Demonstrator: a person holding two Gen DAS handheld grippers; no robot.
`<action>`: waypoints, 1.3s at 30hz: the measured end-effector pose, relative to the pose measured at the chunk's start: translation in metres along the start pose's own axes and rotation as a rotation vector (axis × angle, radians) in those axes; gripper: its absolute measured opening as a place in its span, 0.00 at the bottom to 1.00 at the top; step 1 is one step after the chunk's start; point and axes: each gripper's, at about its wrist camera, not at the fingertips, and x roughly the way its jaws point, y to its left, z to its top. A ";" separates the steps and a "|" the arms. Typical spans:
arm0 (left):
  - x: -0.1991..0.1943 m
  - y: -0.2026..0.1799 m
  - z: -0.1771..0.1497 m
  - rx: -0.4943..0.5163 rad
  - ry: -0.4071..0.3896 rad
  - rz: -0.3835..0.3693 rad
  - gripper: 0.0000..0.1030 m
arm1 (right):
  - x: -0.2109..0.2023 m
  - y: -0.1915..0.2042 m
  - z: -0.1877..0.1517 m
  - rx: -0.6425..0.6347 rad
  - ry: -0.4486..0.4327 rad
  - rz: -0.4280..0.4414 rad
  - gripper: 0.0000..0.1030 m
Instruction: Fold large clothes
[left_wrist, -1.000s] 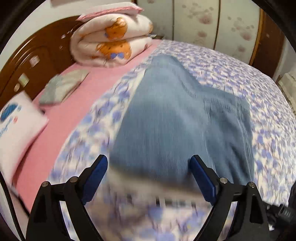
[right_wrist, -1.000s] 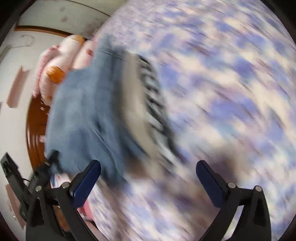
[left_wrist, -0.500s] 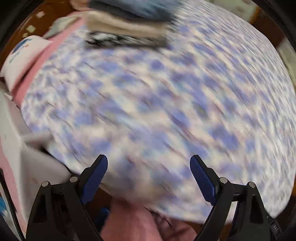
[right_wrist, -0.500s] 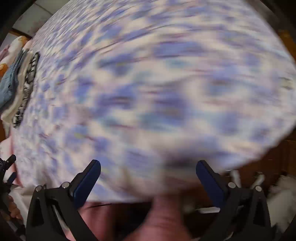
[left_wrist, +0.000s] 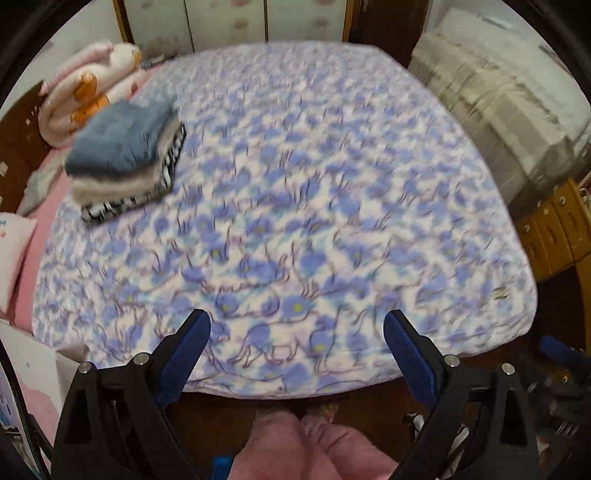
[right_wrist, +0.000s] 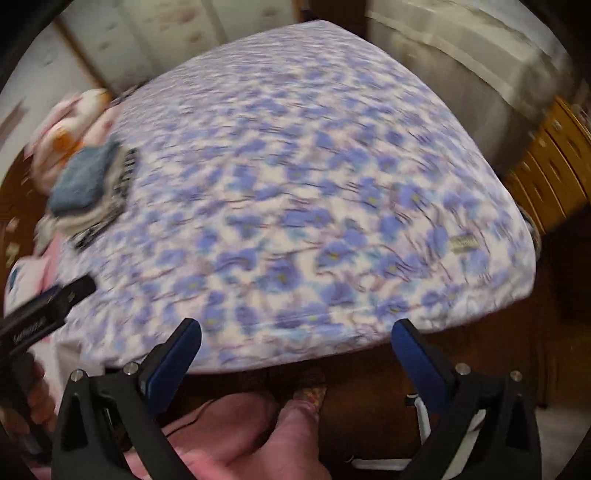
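Observation:
A stack of folded clothes (left_wrist: 125, 155), blue on top, beige under it and black-and-white striped at the bottom, lies at the far left of the blue-flowered bedspread (left_wrist: 295, 206). The same folded stack (right_wrist: 88, 184) shows small at the left in the right wrist view. My left gripper (left_wrist: 297, 332) hangs over the near edge of the bed, its jaws opening, with nothing between them. My right gripper (right_wrist: 295, 339) is also wide open and empty above the near edge of the spread (right_wrist: 295, 221). Both are far from the stack.
A rolled pink-and-white quilt (left_wrist: 85, 92) lies behind the stack by the dark headboard. A grey-covered piece of furniture (left_wrist: 509, 103) and a wooden drawer unit (left_wrist: 554, 232) stand right of the bed. Pink-clad legs (left_wrist: 306, 446) are below the grippers. The left gripper's body (right_wrist: 40, 317) shows at left.
Both grippers have pulled back from the stack of clothes to the near edge of the bed and risen. The blue garment now lies folded on top of the stack.

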 end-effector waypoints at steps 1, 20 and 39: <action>-0.015 -0.002 0.003 0.002 -0.032 0.000 0.95 | -0.012 0.007 0.001 -0.021 -0.007 0.005 1.00; -0.091 0.008 -0.024 -0.055 -0.136 0.098 0.99 | -0.105 0.060 -0.015 -0.105 -0.185 -0.071 1.00; -0.074 0.026 -0.040 -0.080 -0.075 0.109 0.99 | -0.078 0.090 -0.020 -0.198 -0.154 -0.054 1.00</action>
